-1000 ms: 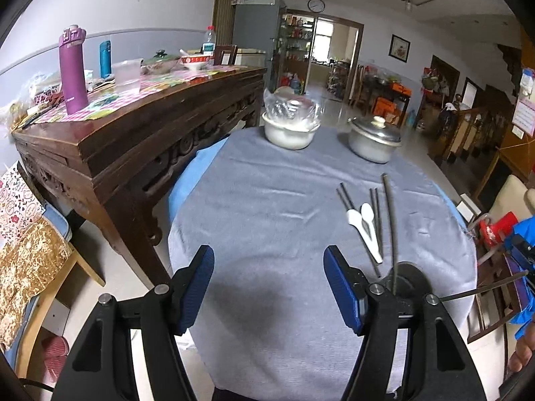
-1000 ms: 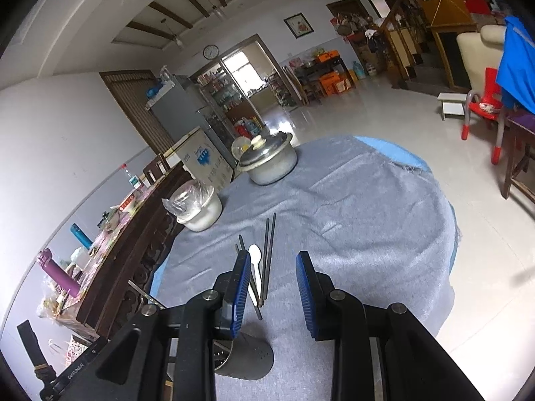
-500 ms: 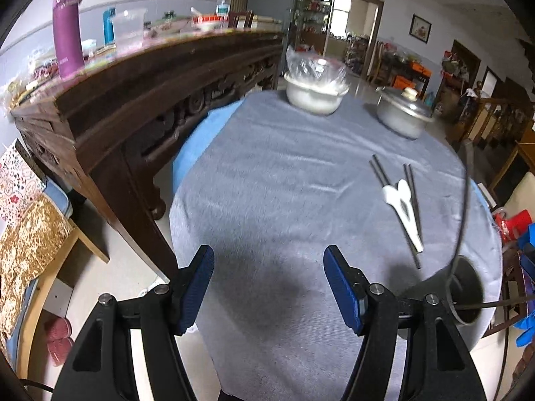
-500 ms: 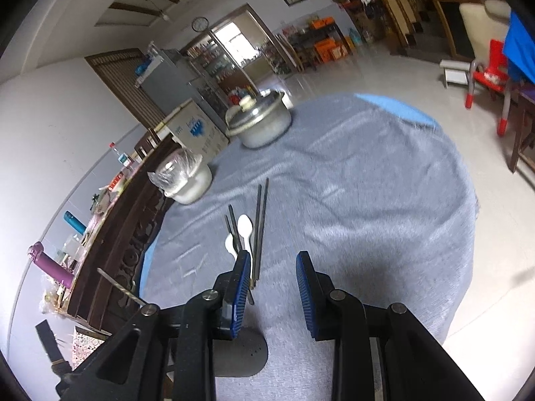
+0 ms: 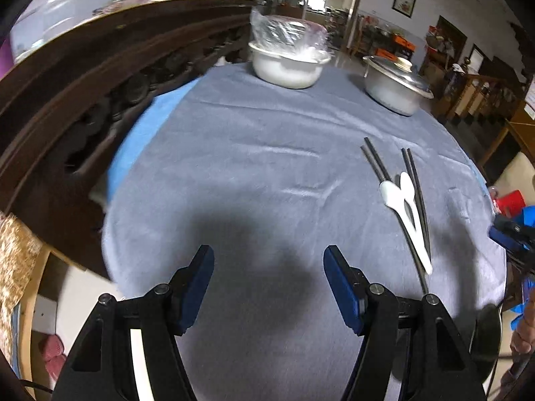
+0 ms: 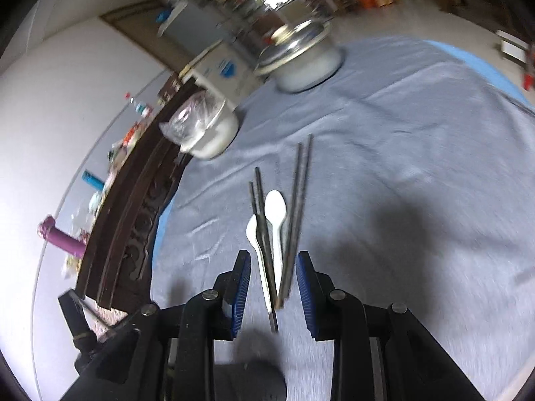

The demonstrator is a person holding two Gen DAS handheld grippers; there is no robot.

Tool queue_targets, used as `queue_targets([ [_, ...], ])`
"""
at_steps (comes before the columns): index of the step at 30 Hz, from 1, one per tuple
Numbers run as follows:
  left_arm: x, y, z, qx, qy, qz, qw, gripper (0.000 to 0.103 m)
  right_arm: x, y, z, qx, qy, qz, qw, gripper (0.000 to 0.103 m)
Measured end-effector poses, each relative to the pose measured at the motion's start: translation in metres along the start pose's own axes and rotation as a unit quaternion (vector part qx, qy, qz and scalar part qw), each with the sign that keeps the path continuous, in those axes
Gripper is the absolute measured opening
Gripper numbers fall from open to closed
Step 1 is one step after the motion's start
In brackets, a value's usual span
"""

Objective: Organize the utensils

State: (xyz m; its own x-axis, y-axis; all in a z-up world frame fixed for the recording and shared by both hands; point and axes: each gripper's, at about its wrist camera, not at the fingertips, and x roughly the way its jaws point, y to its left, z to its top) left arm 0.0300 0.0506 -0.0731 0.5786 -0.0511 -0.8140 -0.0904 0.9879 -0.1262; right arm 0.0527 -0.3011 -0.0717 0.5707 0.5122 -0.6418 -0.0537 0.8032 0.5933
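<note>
- Nothing sorted yet, by the look of it: all utensils lying loose on the grey cloth (image 5: 267,173), toward the right edge of the round table.
- Two white spoons (image 6: 275,220) side by side, bowls pointing to the far edge; one long chopstick pair (image 6: 299,207) just right of them, a second pair (image 6: 262,234) crossing between and over the spoons.
- Same cluster in the left view: spoons (image 5: 404,200) and chopsticks (image 5: 378,167) well to the right of the left gripper.
- Right gripper (image 6: 273,292) low over the near ends of the utensils, fingers released with a moderate gap, handles running between them; nothing grasped, contact not certain because of blur.
- Left gripper (image 5: 267,284) spread wide and bare over plain cloth near the front edge, holding nothing.
- Dark round holder (image 6: 247,381) at the near edge, partly hidden under the right gripper; probably the destination, seemingly without utensils, though inside not visible.
- Covered bowl (image 5: 287,63) and lidded pot (image 5: 394,90) at the far edge, apart from the utensils.
- Judged stage: first pick only being lined up; all four chopsticks and both spoons left to move.
- Risk: thin, overlapping pieces, so more than one may get pinched at once.
</note>
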Motion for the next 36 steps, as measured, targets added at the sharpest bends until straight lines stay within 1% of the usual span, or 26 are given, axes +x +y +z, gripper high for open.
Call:
queue_targets([
  [2,0.012,-0.006,0.01,0.007,0.004,-0.007,0.9999,0.069,0.023,0.003,0.014,-0.008,0.021,0.012,1.0,0.03],
  [4,0.025,-0.014,0.019,0.014,0.011,-0.022,0.9996,0.069,0.042,0.007,0.026,-0.012,0.036,0.02,0.999,0.03],
  [9,0.057,-0.039,0.035,0.033,0.036,-0.049,0.9976,0.069,0.086,0.013,0.048,-0.023,0.068,0.03,0.997,0.03],
  [13,0.071,-0.057,0.038,0.048,0.048,-0.067,0.9954,0.069,0.119,0.016,0.061,-0.033,0.082,0.012,0.996,0.03],
  [15,0.075,-0.065,0.04,0.053,0.051,-0.081,0.994,0.069,0.128,0.017,0.066,-0.042,0.085,-0.001,0.995,0.03],
  [16,0.075,-0.067,0.04,0.054,0.052,-0.085,0.9935,0.069,0.135,0.019,0.068,-0.051,0.086,-0.016,0.995,0.03],
  [21,0.083,-0.078,0.044,0.062,0.056,-0.102,0.9913,0.069,0.153,0.017,0.073,-0.07,0.099,-0.049,0.991,0.03],
  [25,0.088,-0.086,0.044,0.067,0.06,-0.123,0.9883,0.069,0.165,0.014,0.069,-0.076,0.122,-0.046,0.988,0.031],
  [28,0.095,-0.094,0.046,0.077,0.062,-0.125,0.9872,0.069,0.166,0.016,0.066,-0.096,0.117,-0.046,0.987,0.031],
  [30,0.1,-0.099,0.047,0.08,0.065,-0.135,0.9855,0.069,0.168,0.016,0.065,-0.106,0.115,-0.052,0.986,0.017],
  [31,0.101,-0.1,0.047,0.08,0.066,-0.138,0.9849,0.069,0.169,0.016,0.065,-0.112,0.117,-0.056,0.985,0.008],
  [32,0.104,-0.103,0.048,0.08,0.068,-0.141,0.9844,0.069,0.168,0.014,0.064,-0.113,0.115,-0.056,0.985,0.006],
  [34,0.109,-0.107,0.05,0.078,0.07,-0.148,0.9834,0.069,0.165,0.011,0.065,-0.109,0.105,-0.055,0.987,0.006],
  [36,0.113,-0.111,0.052,0.08,0.069,-0.154,0.9823,0.068,0.156,0.006,0.066,-0.099,0.086,-0.043,0.99,0.006],
])
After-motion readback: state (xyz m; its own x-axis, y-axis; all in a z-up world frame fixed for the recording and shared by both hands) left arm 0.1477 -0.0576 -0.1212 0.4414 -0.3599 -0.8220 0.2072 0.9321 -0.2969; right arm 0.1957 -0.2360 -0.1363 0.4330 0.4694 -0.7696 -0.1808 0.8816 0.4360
